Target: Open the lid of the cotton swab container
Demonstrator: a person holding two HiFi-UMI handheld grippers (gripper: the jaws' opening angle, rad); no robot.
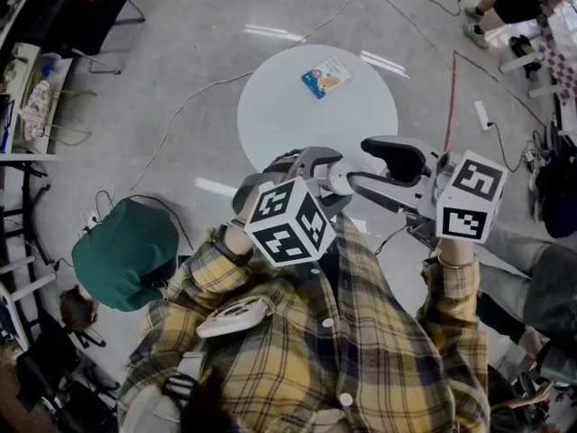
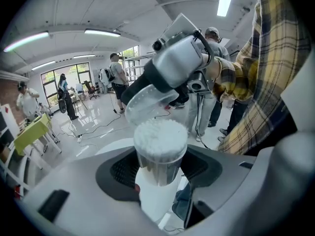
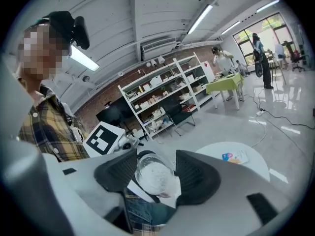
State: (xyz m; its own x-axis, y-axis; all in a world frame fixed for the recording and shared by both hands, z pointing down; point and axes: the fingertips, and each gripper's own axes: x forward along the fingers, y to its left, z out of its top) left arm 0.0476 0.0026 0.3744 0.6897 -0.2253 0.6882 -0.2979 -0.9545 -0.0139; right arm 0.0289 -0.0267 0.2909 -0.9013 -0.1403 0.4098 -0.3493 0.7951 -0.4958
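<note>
My left claw (image 2: pixel 160 173) pinches the cotton swab container (image 2: pixel 158 157) by its clear body, both pads pressed to its sides. The tub stands upright between them, up in the air and well above the round white counter (image 1: pixel 288 120) that lies beyond and below both claws. My right claw (image 3: pixel 156 177) reaches in from above, its pads closed on the clear lid (image 2: pixel 146 104), which fills the gap between them (a wide bite, the thing being broad). Seen from my left claw, the lid is tipped up off the mouth, just above the tub, and the packed white swabs (image 2: pixel 160 134) show bare beneath it. I cannot tell whether its far edge hangs on the rim by a hinge or has come free. I judge the opening step to be in hand and nearly done: the seal looks broken, but the lid is not yet clear. The next move, as I read it, calls for my left claw to hold the tub steady and level so no swabs spill. The right should carry the lid up and back without crushing the thin plastic or dragging the tub out of the other claw's grip.
</note>
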